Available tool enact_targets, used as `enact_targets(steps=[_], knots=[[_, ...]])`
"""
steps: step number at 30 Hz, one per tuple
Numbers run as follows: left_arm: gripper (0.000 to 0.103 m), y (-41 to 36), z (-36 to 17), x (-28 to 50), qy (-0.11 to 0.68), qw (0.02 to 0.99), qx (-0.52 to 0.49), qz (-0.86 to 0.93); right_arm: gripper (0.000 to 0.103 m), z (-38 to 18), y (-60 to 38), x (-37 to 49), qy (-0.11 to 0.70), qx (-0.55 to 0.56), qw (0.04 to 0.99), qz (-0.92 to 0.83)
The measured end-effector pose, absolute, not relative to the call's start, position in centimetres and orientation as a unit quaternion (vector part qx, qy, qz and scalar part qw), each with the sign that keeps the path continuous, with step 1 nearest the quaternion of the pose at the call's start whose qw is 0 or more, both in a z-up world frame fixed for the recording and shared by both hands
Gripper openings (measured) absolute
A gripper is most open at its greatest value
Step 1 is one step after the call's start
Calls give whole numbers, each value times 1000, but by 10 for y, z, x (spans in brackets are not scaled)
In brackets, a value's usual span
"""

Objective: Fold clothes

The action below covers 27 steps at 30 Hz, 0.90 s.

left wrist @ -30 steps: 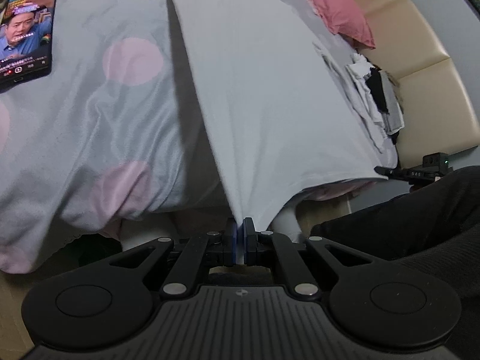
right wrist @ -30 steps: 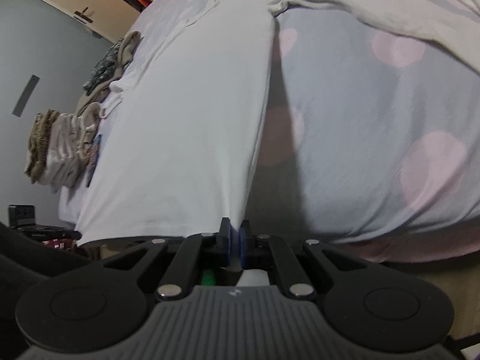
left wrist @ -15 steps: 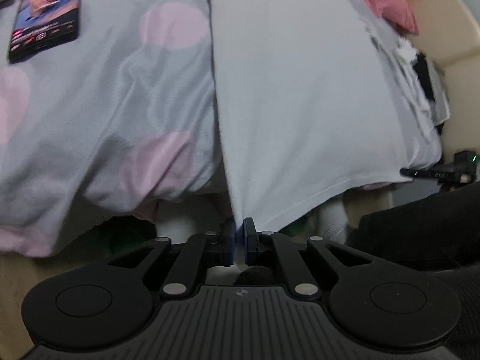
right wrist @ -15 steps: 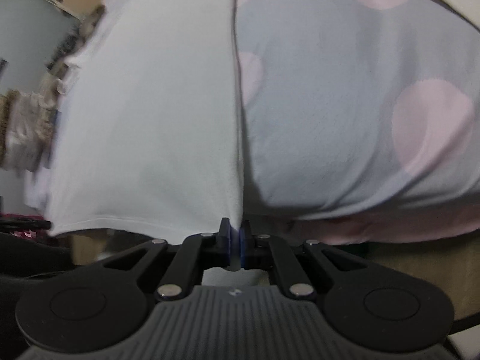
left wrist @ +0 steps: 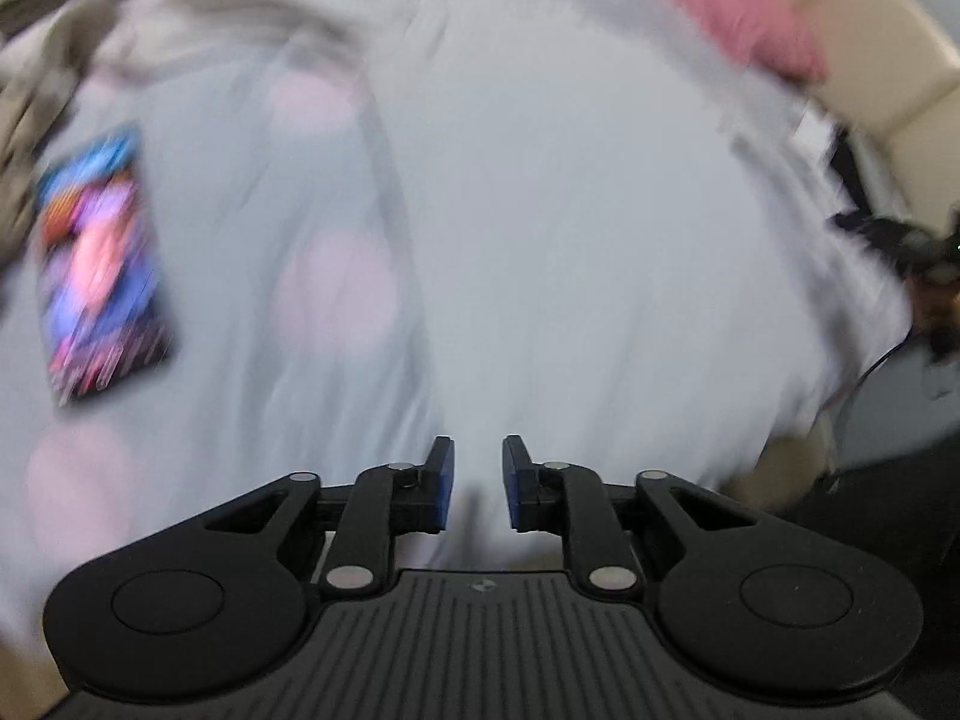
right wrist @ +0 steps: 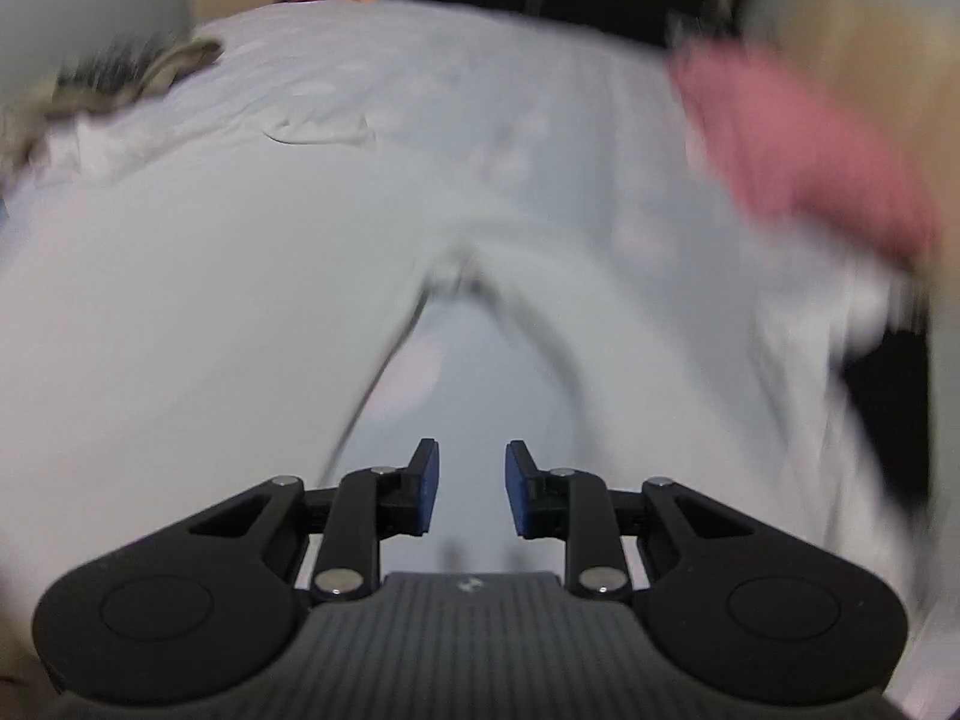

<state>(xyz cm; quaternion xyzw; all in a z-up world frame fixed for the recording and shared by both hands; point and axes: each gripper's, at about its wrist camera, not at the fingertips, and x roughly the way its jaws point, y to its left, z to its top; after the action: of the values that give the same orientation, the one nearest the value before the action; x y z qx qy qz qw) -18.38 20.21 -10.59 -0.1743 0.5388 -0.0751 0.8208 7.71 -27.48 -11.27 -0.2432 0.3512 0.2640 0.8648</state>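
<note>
Both tongs have let go: a second ago each pinched a hem corner of the white cotton T-shirt [left wrist: 570,228], and their jaws have just been opening, with no cloth between them. The shirt lies spread on the bed across the pale grey bedsheet with pink dots [left wrist: 252,252], filling the frame's middle. The left tongs [left wrist: 477,480] and right tongs [right wrist: 471,489] hover released above it. A lit smartphone [left wrist: 99,264] rests at left, a pink pillow [left wrist: 744,6] upper right.
</note>
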Motion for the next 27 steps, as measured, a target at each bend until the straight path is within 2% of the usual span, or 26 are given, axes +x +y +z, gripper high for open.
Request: enact_targets(steps=[5, 10, 13, 14, 15, 27], knots=[[22, 162, -104, -100, 511, 843, -128, -110, 21, -168, -213, 104, 214, -457, 829, 239], [23, 127, -120, -58, 520, 835, -95, -152, 21, -205, -187, 123, 155, -547, 790, 230], [23, 124, -131, -58, 531, 826, -95, -165, 21, -216, -172, 135, 144, -578, 774, 214], [23, 124, -134, -60, 536, 823, -95, -165, 15, -218, -172, 137, 146, -583, 770, 214], [23, 124, -137, -61, 540, 820, -95, -163, 4, -220, -172, 139, 149, -587, 766, 214], [24, 142, -133, -65, 543, 817, -127, -149, 6, -215, -181, 95, 159, -598, 743, 253]])
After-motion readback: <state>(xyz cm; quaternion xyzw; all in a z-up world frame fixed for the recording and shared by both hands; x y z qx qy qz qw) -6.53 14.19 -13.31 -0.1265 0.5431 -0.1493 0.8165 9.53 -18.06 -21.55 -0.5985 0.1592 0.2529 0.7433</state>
